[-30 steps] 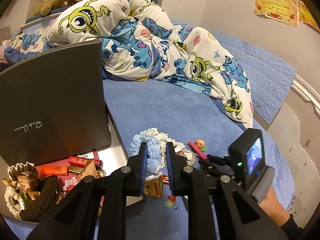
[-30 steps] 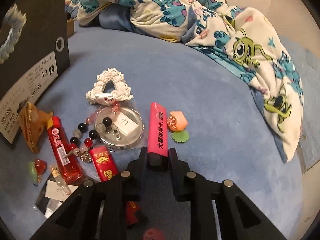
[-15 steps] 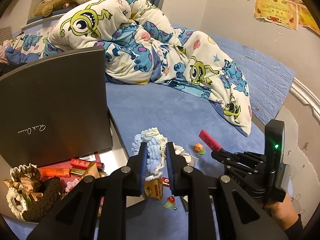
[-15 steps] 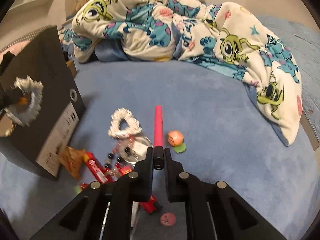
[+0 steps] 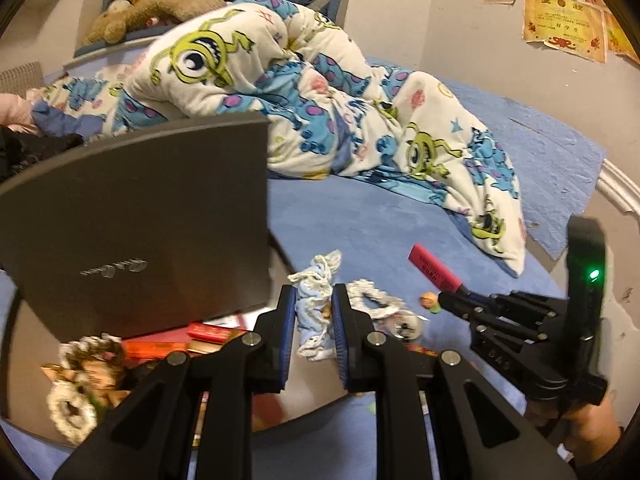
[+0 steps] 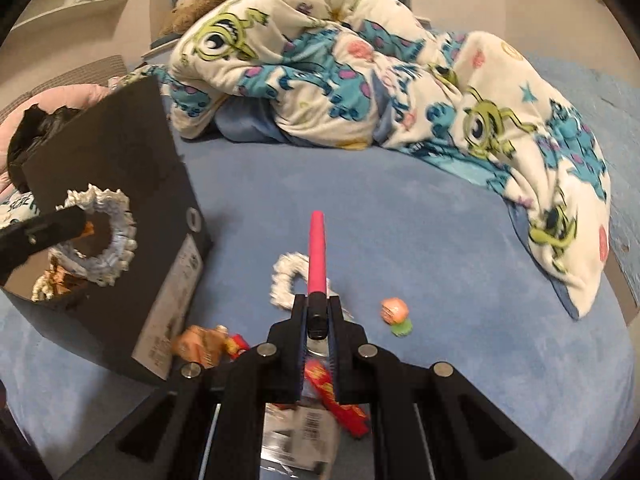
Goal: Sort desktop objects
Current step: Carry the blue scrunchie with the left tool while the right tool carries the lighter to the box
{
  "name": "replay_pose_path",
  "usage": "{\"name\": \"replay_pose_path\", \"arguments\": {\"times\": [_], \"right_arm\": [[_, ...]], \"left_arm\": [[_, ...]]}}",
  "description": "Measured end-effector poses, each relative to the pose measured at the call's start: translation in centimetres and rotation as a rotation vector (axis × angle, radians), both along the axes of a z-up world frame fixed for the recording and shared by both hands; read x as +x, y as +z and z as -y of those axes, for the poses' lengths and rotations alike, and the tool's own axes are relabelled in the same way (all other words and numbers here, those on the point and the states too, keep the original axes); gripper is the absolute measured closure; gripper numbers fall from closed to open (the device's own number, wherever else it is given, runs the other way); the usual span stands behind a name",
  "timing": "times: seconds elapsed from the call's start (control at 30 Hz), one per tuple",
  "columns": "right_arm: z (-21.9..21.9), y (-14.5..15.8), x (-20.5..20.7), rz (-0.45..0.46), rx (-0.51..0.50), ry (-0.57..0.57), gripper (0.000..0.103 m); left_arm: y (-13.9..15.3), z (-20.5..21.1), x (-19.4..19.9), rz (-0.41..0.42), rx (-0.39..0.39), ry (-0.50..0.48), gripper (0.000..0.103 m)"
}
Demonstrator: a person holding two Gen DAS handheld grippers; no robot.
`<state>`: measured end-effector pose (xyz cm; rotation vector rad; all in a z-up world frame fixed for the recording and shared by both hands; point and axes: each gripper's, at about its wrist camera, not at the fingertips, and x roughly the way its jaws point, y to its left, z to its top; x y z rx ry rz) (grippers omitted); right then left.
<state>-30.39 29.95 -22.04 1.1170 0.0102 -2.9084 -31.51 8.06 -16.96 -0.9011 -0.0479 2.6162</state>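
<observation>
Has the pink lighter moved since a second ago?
Yes. The pink lighter, clamped in the right gripper, has lifted off the blue bedspread, above the white scrunchie.

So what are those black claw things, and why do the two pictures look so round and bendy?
They aren't a robot. A person holds one black two-fingered tool in each hand, and a small wide-angle camera on each tool looks along its fingers, which bends the picture.

One picture is from the left tool. It is squeezing a frilly pale blue and white fabric hair tie near the open black cardboard box, which already holds other small things. At its right edge you can see the other tool and the person's hand.

The other picture is from the right tool. It pinches the dark end of a long pink lighter, lifted above the blue bed cover.

Lying on the cover are a white frilly hair tie, a little orange toy on a green base and some red packets.
</observation>
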Motion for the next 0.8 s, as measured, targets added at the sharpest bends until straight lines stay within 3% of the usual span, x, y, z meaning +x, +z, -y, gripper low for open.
{"name": "replay_pose_path", "arguments": {"times": [0.37,0.5,0.8], "right_arm": [[8.4,3.0,-0.6,-0.040,0.014,0.122,0.094],[11.4,4.2,-0.9,-0.060,-0.062,0.144,0.094],[19.4,5.1,-0.6,-0.048,-0.137,0.264,0.094]], "left_arm": [[1.1,8.4,0.2,-0.003,-0.056,0.189,0.084],[1.0,11.7,1.0,-0.005,-0.099,0.261,0.084],[-0.4,18.2,1.7,0.045,-0.070,0.349,0.084]]}}
